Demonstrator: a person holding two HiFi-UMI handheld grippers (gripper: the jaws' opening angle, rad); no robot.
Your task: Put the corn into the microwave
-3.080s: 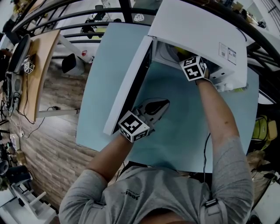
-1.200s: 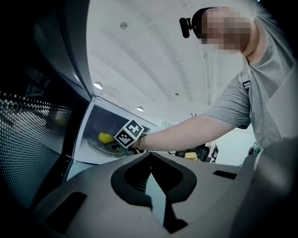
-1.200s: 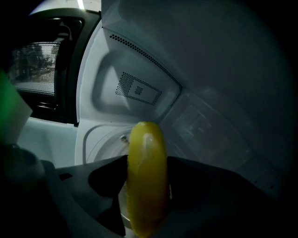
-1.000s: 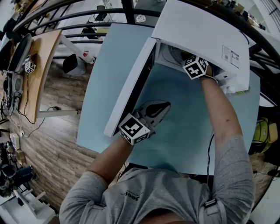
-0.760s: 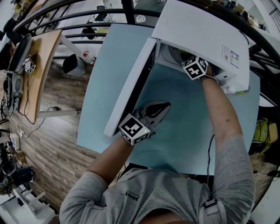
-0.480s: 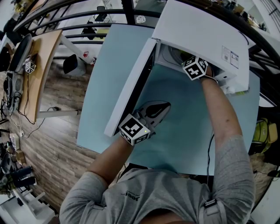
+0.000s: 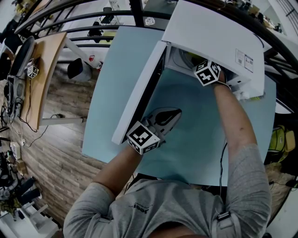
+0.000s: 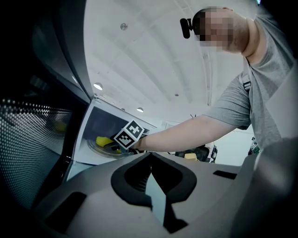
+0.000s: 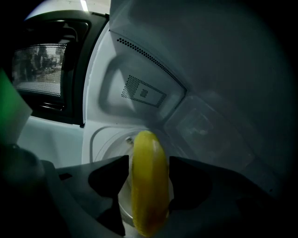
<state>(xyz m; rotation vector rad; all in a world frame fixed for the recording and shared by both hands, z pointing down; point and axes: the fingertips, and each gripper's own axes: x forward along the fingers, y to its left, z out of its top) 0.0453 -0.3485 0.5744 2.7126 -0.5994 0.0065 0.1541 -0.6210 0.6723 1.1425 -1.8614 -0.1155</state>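
1. two grippers in play: the right gripper (image 9: 149,163) reaches down into the open microwave (image 7: 214,35), and its jaws have just been opening and stand wide.
2. the corn (image 9: 148,186) sits between those jaws, unsqueezed, over the glass turntable (image 8: 98,148).
3. the left gripper (image 8: 150,160) points level beside the swung-out door (image 7: 139,88), over the blue table (image 7: 195,139), its jaws closed on nothing.

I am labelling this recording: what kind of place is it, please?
Probably a lab or workshop, not a kitchen: the microwave sits on a blue table, with a metal frame and cables around.
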